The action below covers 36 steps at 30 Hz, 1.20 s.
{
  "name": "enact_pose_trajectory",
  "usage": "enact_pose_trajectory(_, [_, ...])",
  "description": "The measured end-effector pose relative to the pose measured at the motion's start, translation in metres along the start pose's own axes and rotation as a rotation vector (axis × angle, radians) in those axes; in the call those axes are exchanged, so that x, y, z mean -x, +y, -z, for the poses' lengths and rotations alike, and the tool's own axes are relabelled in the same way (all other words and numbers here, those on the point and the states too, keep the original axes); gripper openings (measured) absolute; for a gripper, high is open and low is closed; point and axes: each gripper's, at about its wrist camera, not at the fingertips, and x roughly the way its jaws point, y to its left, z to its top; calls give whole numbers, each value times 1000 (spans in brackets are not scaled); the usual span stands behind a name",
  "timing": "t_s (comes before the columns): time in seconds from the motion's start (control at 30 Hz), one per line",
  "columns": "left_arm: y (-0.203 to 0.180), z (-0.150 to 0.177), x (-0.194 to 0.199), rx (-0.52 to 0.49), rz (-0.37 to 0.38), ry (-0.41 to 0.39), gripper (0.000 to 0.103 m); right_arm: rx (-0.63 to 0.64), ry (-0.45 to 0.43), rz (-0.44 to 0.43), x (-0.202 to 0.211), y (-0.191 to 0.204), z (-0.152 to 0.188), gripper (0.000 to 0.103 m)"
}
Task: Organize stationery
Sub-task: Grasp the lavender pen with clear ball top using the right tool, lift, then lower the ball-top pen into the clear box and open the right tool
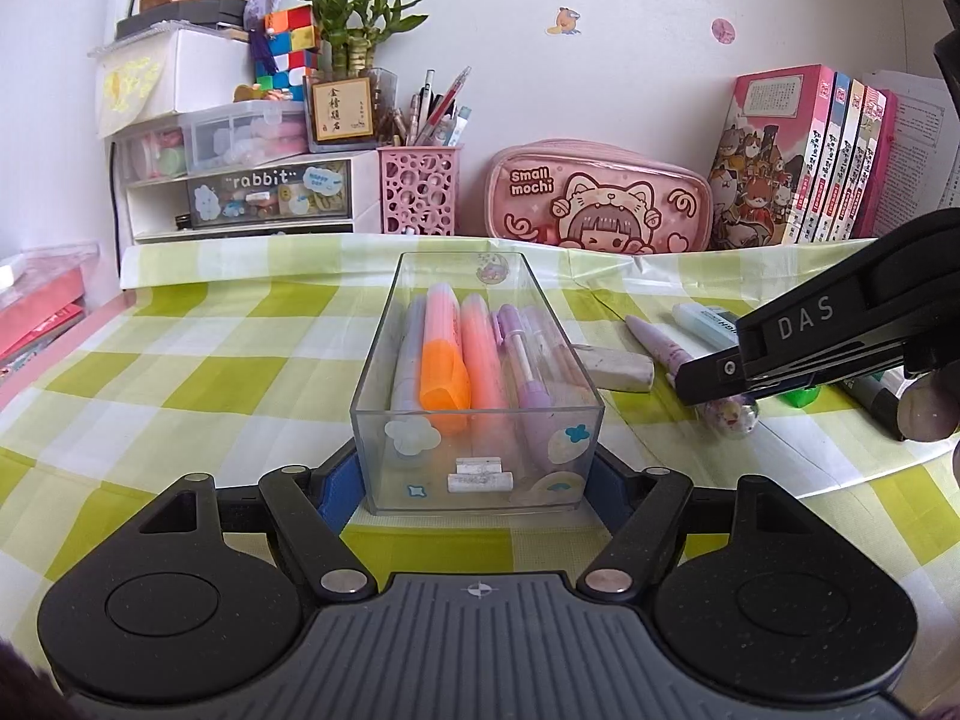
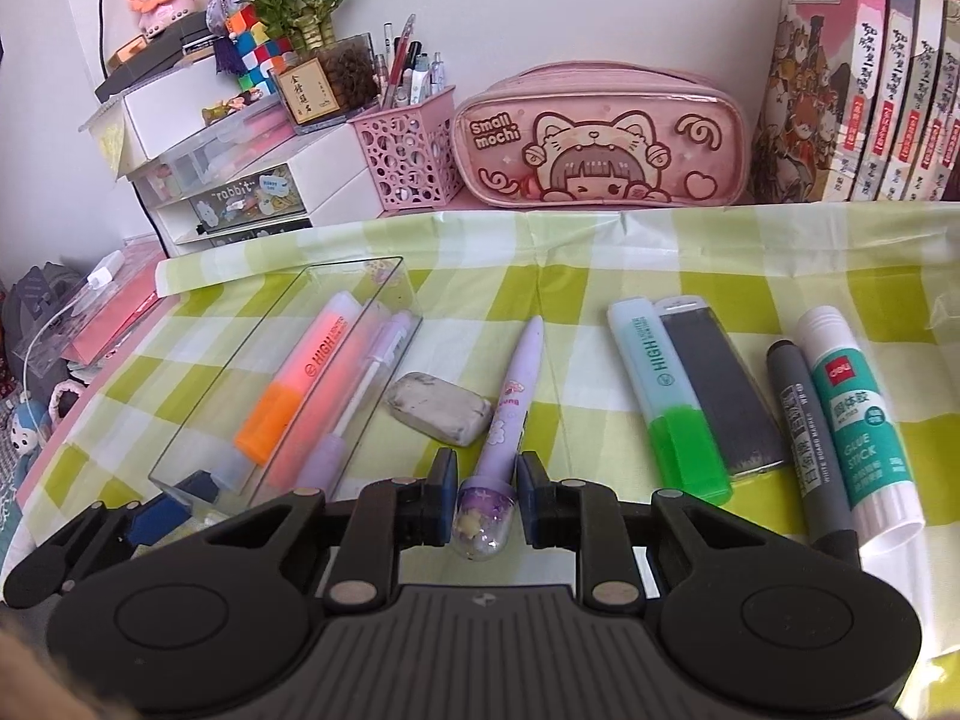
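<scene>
A clear plastic box (image 1: 474, 468) stands on the green checked cloth, and my left gripper (image 1: 474, 492) is shut on its near end, one blue pad on each side. Inside lie an orange highlighter (image 1: 441, 360), a pink highlighter (image 1: 480, 348) and a purple pen. In the right wrist view the box (image 2: 354, 264) sits at the left. A second purple pen with a clear dome cap (image 2: 516, 396) lies on the cloth to the right of the box. My right gripper (image 2: 487, 480) is shut on it just above the cap. The left wrist view shows that gripper (image 1: 714, 378) over the pen (image 1: 654, 336).
A worn eraser (image 2: 435, 405) lies between box and pen. To the right lie a green highlighter (image 2: 672, 396), a grey case (image 2: 720, 384), a whiteboard marker (image 2: 810, 432) and a glue stick (image 2: 852, 414). A pink pencil case (image 2: 600, 138), pen holder (image 2: 408, 162) and books (image 2: 870, 90) line the wall.
</scene>
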Motion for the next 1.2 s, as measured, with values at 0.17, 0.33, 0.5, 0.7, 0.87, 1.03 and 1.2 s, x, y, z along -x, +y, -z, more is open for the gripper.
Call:
enact_pose_trajectory(0.17, [0, 0, 0, 0, 0, 0, 73, 6, 17, 31, 4, -13, 2, 34])
enact_pose_trajectory(0.33, [0, 0, 0, 0, 0, 0, 73, 9, 34, 39, 0, -14, -1, 36])
enact_pose_trajectory(0.5, [-1, 0, 0, -2, -1, 1, 73, -10, 53, 23, -12, -14, -15, 39])
enact_pose_trajectory(0.7, [-1, 0, 0, -4, -2, 2, 73, -21, 32, 68, -23, -12, -23, 27])
enact_pose_trajectory(0.87, [-1, 0, 0, -3, -2, 2, 73, -44, 16, 65, -20, -10, -27, 26])
enact_pose_trajectory(1.03, [-1, 0, 0, -3, -2, 2, 73, -85, 0, 30, -13, -7, -35, 26])
enact_pose_trajectory(1.2, [-1, 0, 0, -3, -2, 2, 73, -171, 6, -82, -7, -2, -46, 26])
